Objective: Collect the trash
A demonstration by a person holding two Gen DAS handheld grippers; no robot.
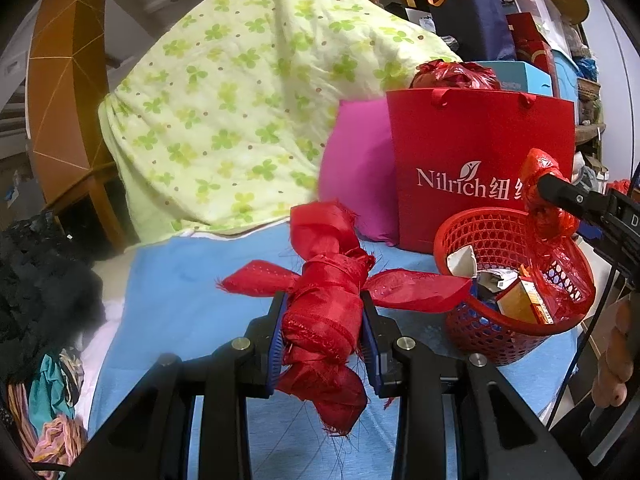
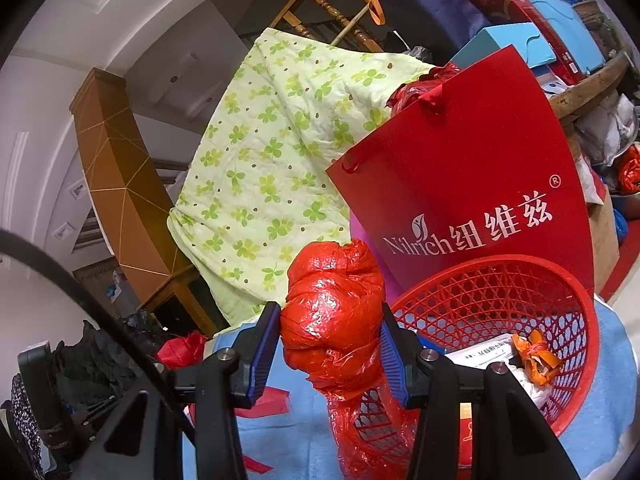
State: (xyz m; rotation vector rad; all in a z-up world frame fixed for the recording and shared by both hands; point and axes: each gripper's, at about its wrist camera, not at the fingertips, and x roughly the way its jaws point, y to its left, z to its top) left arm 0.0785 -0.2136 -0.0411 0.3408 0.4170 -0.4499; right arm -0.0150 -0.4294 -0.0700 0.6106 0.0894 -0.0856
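Observation:
My left gripper (image 1: 324, 320) is shut on a knotted bundle of red mesh ribbon (image 1: 324, 304), held above the blue sheet (image 1: 192, 300) to the left of a red plastic basket (image 1: 508, 332). The basket holds paper scraps and a small orange box (image 1: 524, 304). My right gripper (image 2: 330, 340) is shut on a crumpled red plastic bag (image 2: 334, 312), held over the basket's (image 2: 520, 288) near-left rim, its tail hanging down. In the left wrist view the right gripper (image 1: 560, 192) and its red bag (image 1: 540, 184) hang above the basket's right side.
A red Nilrich paper bag (image 1: 480, 160) stands right behind the basket, beside a pink cushion (image 1: 356, 176) and a green clover-print quilt (image 1: 240, 100). Dark clothes (image 1: 36, 280) pile at the left. Stacked boxes and bags (image 1: 500, 20) crowd the back right.

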